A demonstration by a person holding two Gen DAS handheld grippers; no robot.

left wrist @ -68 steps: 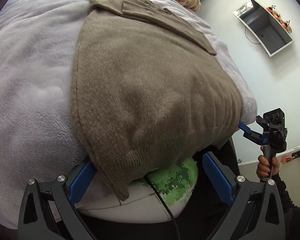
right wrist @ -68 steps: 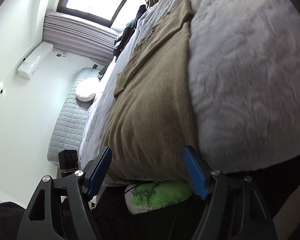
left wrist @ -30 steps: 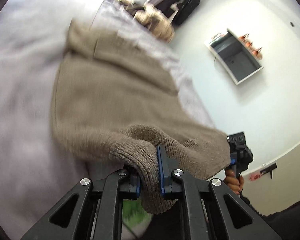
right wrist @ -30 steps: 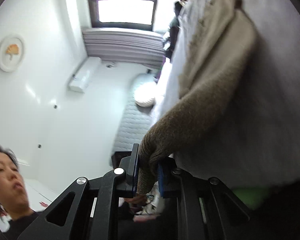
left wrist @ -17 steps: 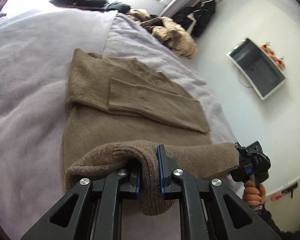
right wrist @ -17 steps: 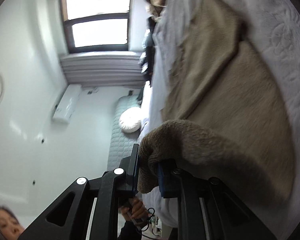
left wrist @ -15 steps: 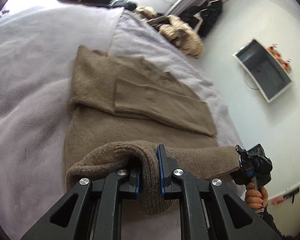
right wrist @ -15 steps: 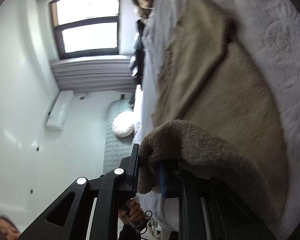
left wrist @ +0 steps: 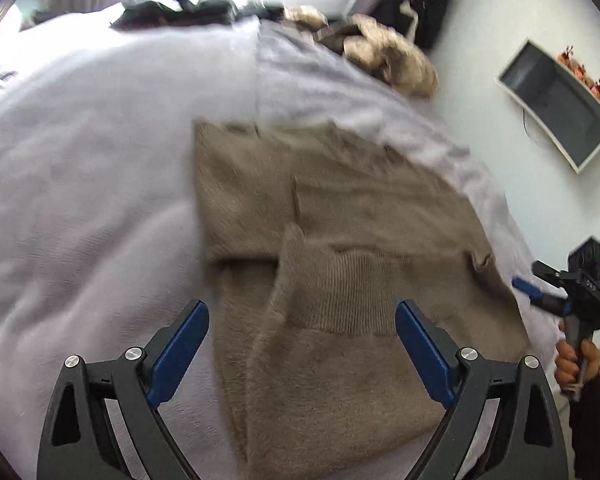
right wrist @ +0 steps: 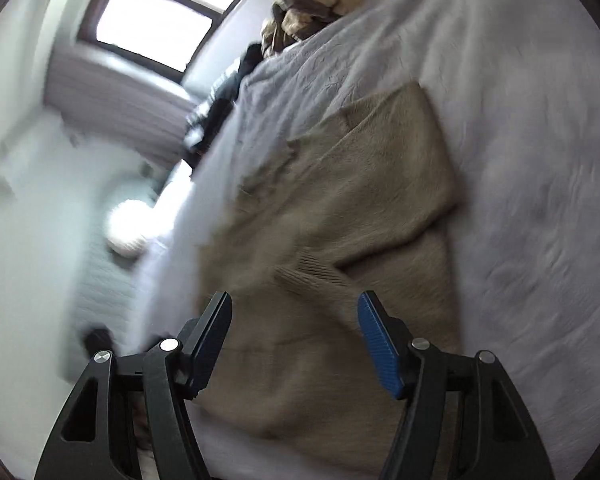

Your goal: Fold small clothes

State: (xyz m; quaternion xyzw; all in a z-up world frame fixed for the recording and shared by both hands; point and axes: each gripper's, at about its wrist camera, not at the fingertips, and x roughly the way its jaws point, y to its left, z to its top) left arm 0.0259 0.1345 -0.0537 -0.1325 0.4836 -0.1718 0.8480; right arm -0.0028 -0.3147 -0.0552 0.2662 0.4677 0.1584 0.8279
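Blurred bed [left wrist: 80,208], folded sweater [left wrist: 340,280]

I see a plain taupe-brown knit sweater [left wrist: 360,248] with a ribbed hem, pale lilac-grey blanket [left wrist: 80,184], my black grippers' blue finger pads [left wrist: 180,344], tan and cream clothes heap [left wrist: 384,56], white wall [left wrist: 480,92], a dark-screened, white-framed wall unit [left wrist: 556,104].

Pale lilac fleece blanket [left wrist: 80,184] covers the bed. Heap of tan clothes [left wrist: 384,56] and dark garments [left wrist: 172,2] at far edge. Wall-mounted screen [left wrist: 556,104]. Window [right wrist: 160,16], white round cushion [right wrist: 126,228].
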